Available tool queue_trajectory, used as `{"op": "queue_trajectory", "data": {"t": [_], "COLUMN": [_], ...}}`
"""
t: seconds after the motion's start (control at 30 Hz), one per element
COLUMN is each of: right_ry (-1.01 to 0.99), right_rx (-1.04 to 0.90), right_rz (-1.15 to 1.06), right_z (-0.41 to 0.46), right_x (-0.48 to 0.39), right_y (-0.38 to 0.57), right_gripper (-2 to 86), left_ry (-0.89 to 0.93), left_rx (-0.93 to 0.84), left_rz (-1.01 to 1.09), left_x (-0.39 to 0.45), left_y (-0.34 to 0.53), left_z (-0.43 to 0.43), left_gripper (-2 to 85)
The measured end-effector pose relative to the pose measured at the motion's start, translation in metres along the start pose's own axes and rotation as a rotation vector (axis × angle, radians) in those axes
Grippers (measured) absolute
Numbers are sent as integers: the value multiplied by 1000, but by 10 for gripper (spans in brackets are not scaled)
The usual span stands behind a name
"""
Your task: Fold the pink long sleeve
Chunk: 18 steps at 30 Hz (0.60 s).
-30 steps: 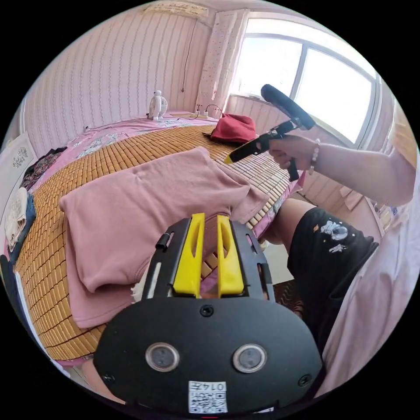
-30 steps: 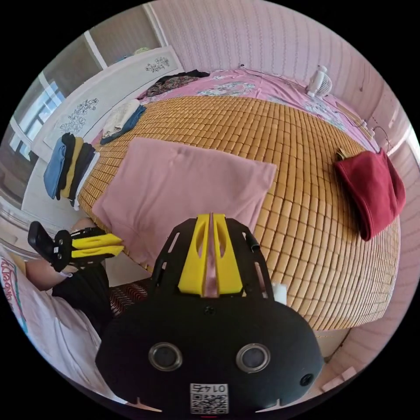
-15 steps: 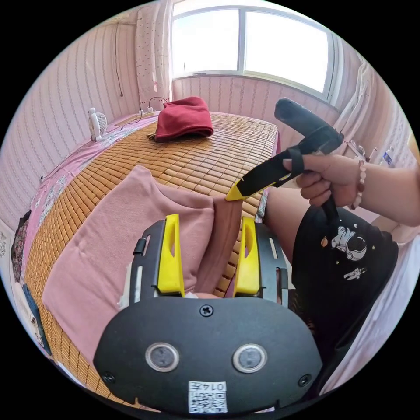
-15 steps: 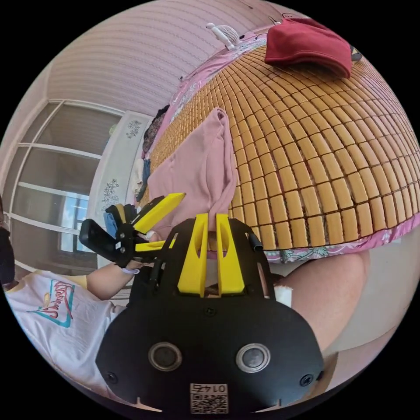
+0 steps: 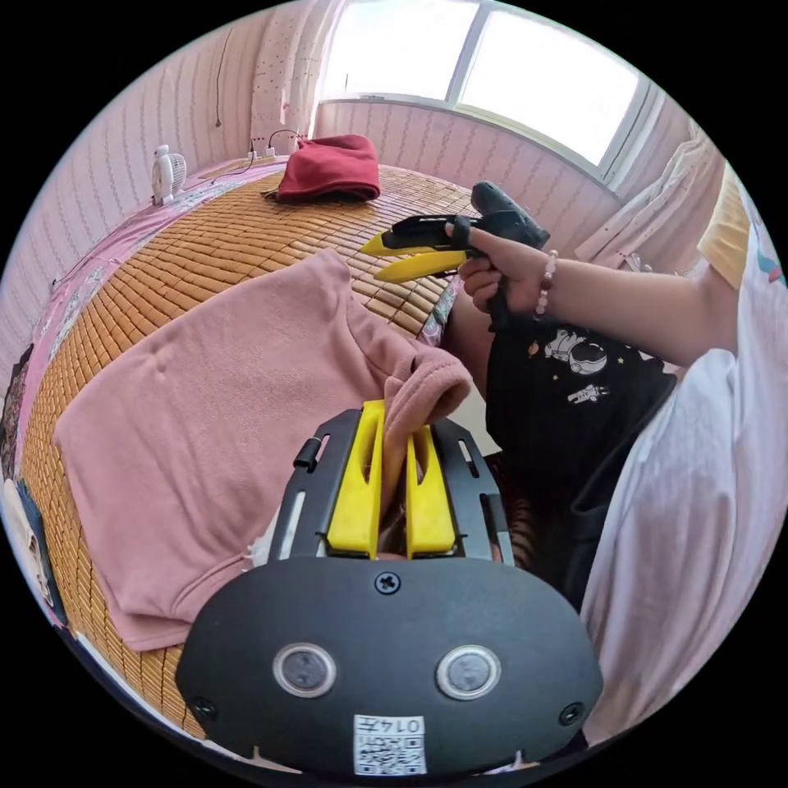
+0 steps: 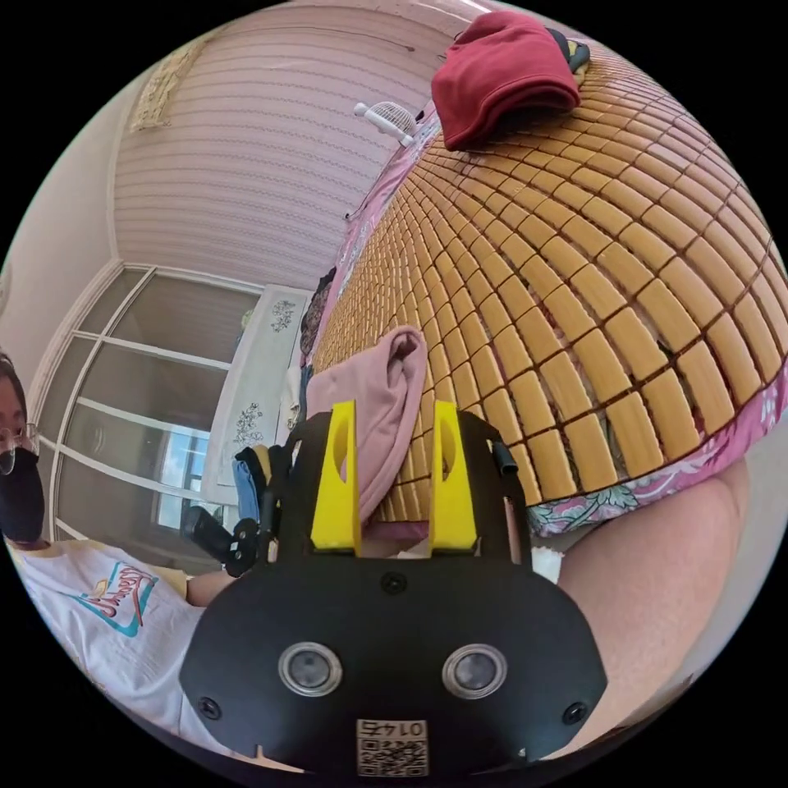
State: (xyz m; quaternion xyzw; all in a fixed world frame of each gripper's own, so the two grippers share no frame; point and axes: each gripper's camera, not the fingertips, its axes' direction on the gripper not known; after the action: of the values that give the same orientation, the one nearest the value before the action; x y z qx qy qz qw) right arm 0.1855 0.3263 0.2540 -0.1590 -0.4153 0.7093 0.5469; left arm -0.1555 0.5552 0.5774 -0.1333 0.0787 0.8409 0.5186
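Note:
The pink long sleeve [image 5: 222, 410] lies folded on the bamboo mat [image 5: 205, 246] near the bed's edge. My left gripper [image 5: 396, 420] is shut on a bunched fold of it at the garment's near corner, and the cloth rises between the yellow jaws. A hand holds my right gripper [image 5: 373, 263] above the mat's edge, beyond that corner, with nothing in it. In the right gripper view, my right gripper [image 6: 394, 431] stands open, jaws wide apart. The pink long sleeve [image 6: 382, 394] shows as a hump behind them, untouched.
A folded dark red garment [image 5: 328, 168] [image 6: 501, 70] lies at the far end of the mat, with a small white fan [image 5: 167, 174] beside it. The person stands against the bed's edge, a bare leg [image 6: 657, 574] close to my right gripper. A window is behind.
The left gripper, open half a second ago, has shut on the pink fold. The right gripper, which held the pink cloth, has let go and opened. Both cameras have swung.

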Motion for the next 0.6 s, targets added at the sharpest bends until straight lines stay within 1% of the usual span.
{"op": "queue_trajectory", "data": {"t": [0.07, 0.17, 0.23, 0.3, 0.4, 0.43, 0.47, 0.6], "right_ry": [26, -24, -62, -95, -161, -161, -144, -50], "right_rx": [2, -19, -104, -117, -66, -33, -12, 109], "right_rz": [-7, 2, 0, -7, -21, -47, -68, -206], "right_z": [7, 17, 28, 26, 1, -14, -22, -88], "right_x": [3, 8, 11, 13, 13, 6, 0, -52], "right_y": [-4, -12, -17, -16, -12, -9, -8, -1], "right_gripper": [133, 102, 64, 48, 33, 31, 30, 26], "left_ry": [25, 12, -15, -29, -20, 13, 61, 158], "left_rx": [-8, -24, -21, -18, 30, 74, 125, 245], "left_rz": [-14, 5, 19, 21, 14, 18, 33, 143], "left_x": [-7, -11, -12, -14, -20, -22, -24, -23], "left_y": [14, 26, 32, 36, 41, 41, 40, 28], "left_z": [-15, -28, -33, -36, -46, -52, -58, -69], "left_gripper": [41, 42, 42, 41, 41, 42, 42, 41]}}
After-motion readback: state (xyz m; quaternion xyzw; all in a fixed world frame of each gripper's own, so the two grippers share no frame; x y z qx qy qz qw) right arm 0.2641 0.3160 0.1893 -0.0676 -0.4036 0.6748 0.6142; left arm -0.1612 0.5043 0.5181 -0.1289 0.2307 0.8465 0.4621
